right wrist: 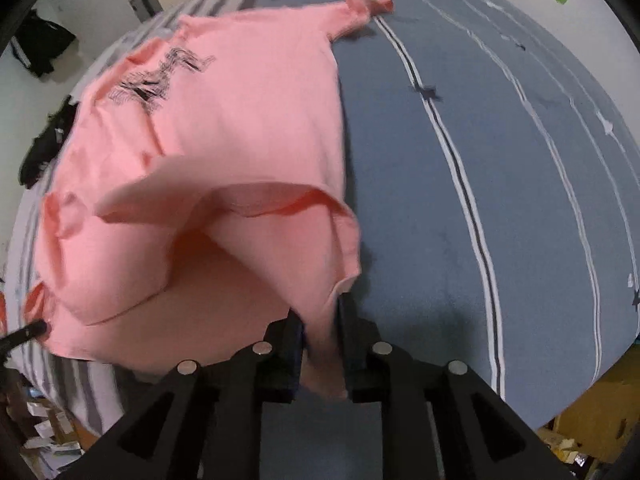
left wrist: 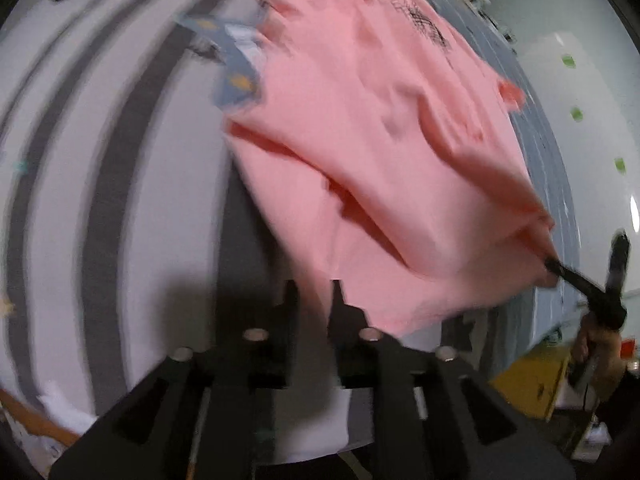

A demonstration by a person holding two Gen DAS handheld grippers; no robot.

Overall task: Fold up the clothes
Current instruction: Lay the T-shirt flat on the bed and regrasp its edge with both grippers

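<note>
A pink shirt (left wrist: 380, 140) with a black print hangs half lifted over the bed, its far sleeve (right wrist: 368, 6) still lying on the blue cover. In the left wrist view my left gripper (left wrist: 314, 292) has the shirt's lower edge between its fingers, which stand apart without a clear pinch. My right gripper (right wrist: 320, 316) is shut on a bunched corner of the pink shirt (right wrist: 220, 140), and the cloth fills its gap. From the left wrist view the right gripper (left wrist: 552, 264) shows at the taut corner. The left gripper's tip (right wrist: 38, 327) shows at the other corner.
The bed has a white and grey striped cover (left wrist: 100, 160) on one side and a blue striped cover (right wrist: 480, 160) on the other. A blue patterned cloth (left wrist: 236, 64) peeks from under the shirt. Black clothes (right wrist: 44, 148) lie at the bed's edge. Clutter (right wrist: 44, 432) covers the floor.
</note>
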